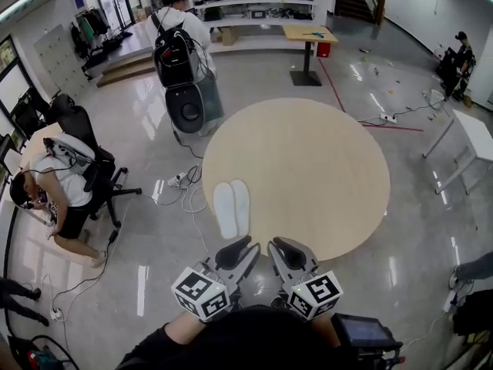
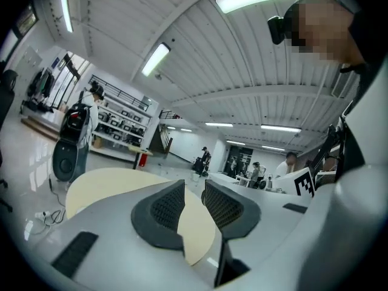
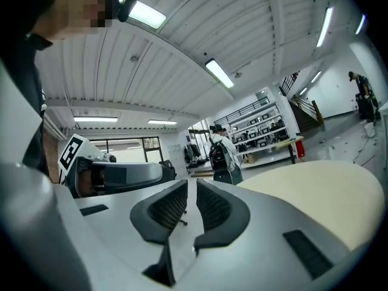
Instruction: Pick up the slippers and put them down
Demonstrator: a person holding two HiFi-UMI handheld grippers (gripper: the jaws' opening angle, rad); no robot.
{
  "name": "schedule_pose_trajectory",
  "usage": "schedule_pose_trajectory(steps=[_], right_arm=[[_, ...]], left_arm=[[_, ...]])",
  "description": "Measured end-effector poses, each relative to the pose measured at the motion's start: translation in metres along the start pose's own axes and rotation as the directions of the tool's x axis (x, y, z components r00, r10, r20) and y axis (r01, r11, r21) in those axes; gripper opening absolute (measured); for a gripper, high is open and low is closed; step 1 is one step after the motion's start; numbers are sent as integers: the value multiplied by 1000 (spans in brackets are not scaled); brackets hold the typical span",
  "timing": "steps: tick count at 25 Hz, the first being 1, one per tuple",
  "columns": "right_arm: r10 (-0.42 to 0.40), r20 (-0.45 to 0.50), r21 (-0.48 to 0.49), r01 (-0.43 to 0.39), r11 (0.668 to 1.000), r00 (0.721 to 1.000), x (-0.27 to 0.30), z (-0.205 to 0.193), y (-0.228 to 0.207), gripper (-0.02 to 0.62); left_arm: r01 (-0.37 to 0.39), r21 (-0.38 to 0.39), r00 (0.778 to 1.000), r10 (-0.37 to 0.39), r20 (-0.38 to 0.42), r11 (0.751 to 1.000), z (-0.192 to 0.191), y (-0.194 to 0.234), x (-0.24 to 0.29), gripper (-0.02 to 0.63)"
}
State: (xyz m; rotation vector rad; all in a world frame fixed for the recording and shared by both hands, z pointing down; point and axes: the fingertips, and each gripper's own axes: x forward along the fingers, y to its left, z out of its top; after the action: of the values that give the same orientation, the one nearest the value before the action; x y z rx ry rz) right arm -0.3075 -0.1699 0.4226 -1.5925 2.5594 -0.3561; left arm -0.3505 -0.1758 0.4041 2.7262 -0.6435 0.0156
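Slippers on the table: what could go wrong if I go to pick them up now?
1. The slippers lie right at the near-left edge of the table; a nudge might push them off to the floor.
2. They lie side by side, touching, so lifting one may drag the other.
3. The left gripper and right gripper are both empty, with jaws nearly together; unless widened, they might shove rather than grip.

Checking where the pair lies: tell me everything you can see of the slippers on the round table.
The slippers are a plain white pair lying flat, side by side, with their sides touching. They sit on the light wood-look round table, near its lower left edge in the head view. Only the tabletop touches them; finer detail is too small to tell.
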Motion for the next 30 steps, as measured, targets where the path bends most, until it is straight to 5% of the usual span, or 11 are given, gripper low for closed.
schedule_pose_trajectory(steps=[4,9,21,30], right_arm=[[7,52,-65,-4,998,999,32,19,29,58],[34,44,-120,-29,992,998,69,12,71,57],[-39,42,-160,45,986,998,88,20,82,57],[-118,43,-151,123,981,992,81,22,81,57]], left_arm=[[22,4,999,-22,35,1000,23,21,-21,115],[-46,-35,998,47,35,998,20,70,-65,115],[74,6,996,-75,43,997,43,79,-58,115],[140,-34,990,-139,14,990,39,79,-48,115]])
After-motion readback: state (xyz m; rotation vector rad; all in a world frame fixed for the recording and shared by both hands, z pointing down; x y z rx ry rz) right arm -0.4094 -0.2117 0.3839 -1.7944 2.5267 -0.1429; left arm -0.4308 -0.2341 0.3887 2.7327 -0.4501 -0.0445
